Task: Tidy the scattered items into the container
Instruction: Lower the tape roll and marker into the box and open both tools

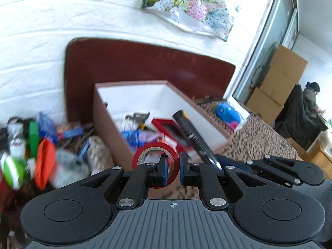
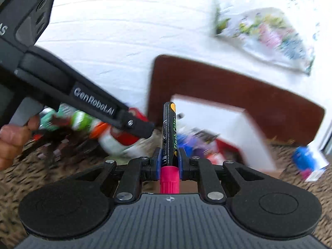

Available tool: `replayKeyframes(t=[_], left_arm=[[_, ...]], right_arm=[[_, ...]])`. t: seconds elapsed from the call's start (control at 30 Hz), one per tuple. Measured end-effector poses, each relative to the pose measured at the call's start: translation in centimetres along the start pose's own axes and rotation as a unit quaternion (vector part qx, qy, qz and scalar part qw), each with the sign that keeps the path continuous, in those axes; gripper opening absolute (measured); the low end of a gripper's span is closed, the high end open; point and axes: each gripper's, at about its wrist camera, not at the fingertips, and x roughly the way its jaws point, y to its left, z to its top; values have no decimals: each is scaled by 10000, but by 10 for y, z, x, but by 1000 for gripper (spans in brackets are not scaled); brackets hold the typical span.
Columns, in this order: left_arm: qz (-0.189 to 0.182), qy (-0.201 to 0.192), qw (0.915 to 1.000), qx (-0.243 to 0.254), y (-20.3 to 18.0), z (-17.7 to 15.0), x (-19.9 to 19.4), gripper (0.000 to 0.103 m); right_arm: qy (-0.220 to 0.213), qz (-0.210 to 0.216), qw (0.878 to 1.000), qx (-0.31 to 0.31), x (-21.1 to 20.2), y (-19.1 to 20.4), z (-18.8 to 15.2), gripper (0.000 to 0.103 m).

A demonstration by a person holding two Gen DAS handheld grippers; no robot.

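Observation:
My left gripper [image 1: 173, 169] is shut on a red tape roll [image 1: 155, 155], held just in front of the brown box [image 1: 103, 128] with white inner walls. The box holds several items, among them a red case [image 1: 166, 126]. My right gripper [image 2: 169, 161] is shut on a black marker with a pink cap [image 2: 169, 132], pointing towards the box [image 2: 244, 132]. The marker [image 1: 195, 137] also shows in the left wrist view, over the box's near right corner. The left gripper's body [image 2: 95, 103] crosses the right wrist view at the left.
A blurred pile of scattered items [image 1: 41, 145] lies left of the box on a leopard-print cover [image 1: 259, 137]. A blue object [image 1: 228, 114] lies right of the box. A dark red headboard [image 1: 145, 62] and white wall stand behind. Cardboard boxes [image 1: 278, 83] are at the far right.

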Motion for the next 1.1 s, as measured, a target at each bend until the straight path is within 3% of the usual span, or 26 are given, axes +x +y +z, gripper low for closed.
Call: replayKeyframes(t=[0.23, 0.53, 0.57, 0.6, 0.63, 0.67, 0.7, 0.73, 0.77, 0.8, 0.83, 0.87, 0.9, 1.1], left_arm=[[118, 201, 9997, -64, 0, 35, 69, 7], [212, 577, 9980, -141, 18, 50, 151, 7], [224, 609, 9978, -150, 20, 52, 159, 7], [238, 649, 9975, -135, 20, 54, 166, 13], [267, 680, 9972, -133, 21, 55, 171, 33], [327, 659, 9971, -174, 23, 56, 174, 36], [400, 582, 9972, -243, 25, 55, 173, 57], [400, 475, 9976, -309, 28, 55, 170, 85], [391, 346, 9979, -373, 30, 55, 165, 96], [412, 185, 9980, -437, 31, 54, 159, 103], [447, 35, 9979, -472, 32, 53, 152, 103], [447, -16, 9979, -459, 32, 54, 148, 103], [425, 23, 9982, -415, 31, 55, 145, 103], [413, 215, 9984, -333, 23, 49, 127, 103]], right_arm=[[278, -365, 9988, 159, 67, -57, 19, 18], [1083, -497, 9920, 428, 142, -103, 0, 17], [1121, -537, 9913, 424, 148, -107, 0, 8], [1147, -568, 9909, 421, 155, -111, 1, 5], [1156, -597, 9905, 447, 162, -115, 3, 5], [1159, -614, 9902, 471, 167, -119, 5, 5], [1165, -628, 9901, 461, 170, -120, 6, 6], [1170, -657, 9899, 453, 173, -121, 7, 7], [1125, -675, 9903, 448, 173, -121, 8, 16], [1050, -692, 9911, 443, 171, -121, 9, 36], [958, -717, 9919, 426, 167, -119, 8, 49], [857, -783, 9925, 390, 162, -117, 7, 71], [793, -867, 9925, 348, 159, -115, 8, 79], [840, -882, 9925, 121, 146, -100, 5, 98]])
